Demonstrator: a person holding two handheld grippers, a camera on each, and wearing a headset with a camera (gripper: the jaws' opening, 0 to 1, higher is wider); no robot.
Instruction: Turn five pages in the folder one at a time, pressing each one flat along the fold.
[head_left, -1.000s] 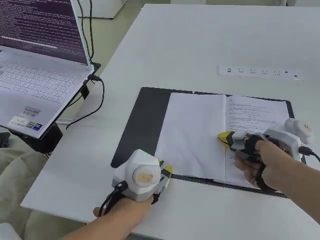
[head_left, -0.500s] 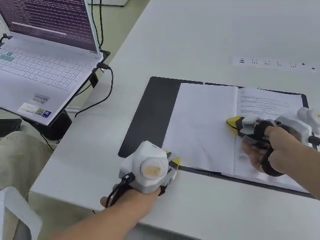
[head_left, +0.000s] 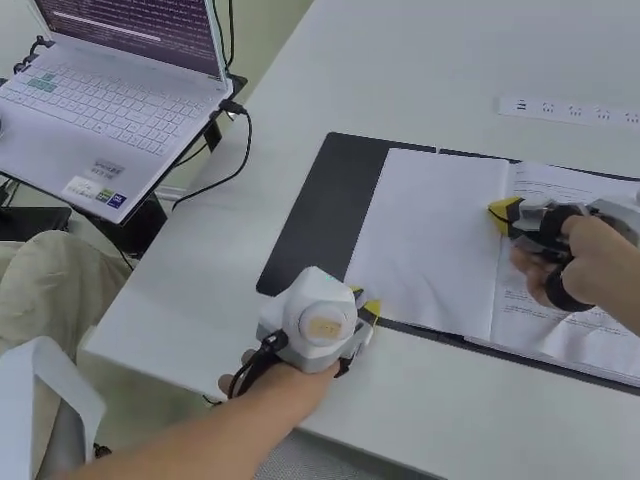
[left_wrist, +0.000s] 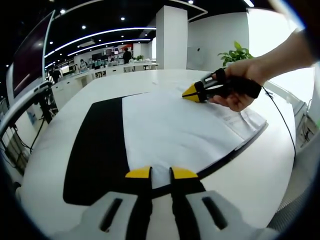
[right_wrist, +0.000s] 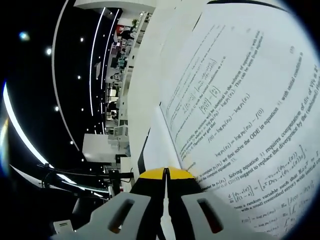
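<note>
Head view. The folder (head_left: 320, 210) lies open on the white table (head_left: 420, 70), from centre out toward 3 o'clock. Its black inner cover is bare on the 9 o'clock side, with a blank page (head_left: 430, 240) in the middle and a printed page (head_left: 565, 330) toward 3 o'clock. The left gripper (head_left: 365, 308) sits at about 6 o'clock, tips at the near corner of the blank page. The right gripper (head_left: 503, 213) is at 3 o'clock, yellow tips on the fold between the two pages. A laptop (head_left: 110, 110) is at 10 o'clock, off the table edge, and a power strip (head_left: 570, 110) is at 2 o'clock.

Left gripper view. The jaws stand a narrow gap apart – released, nothing between them. The tips are over the near edge of the blank page, where it meets the black cover. The right gripper appears at 1 o'clock, held in a hand, its tip down on the paper.

Right gripper view. The jaws are clenched, tips touching – nothing visible between them. They rest at the fold. The printed page, with equations, runs from 12 to 4 o'clock, and the blank page edge is at 11 o'clock.
</note>
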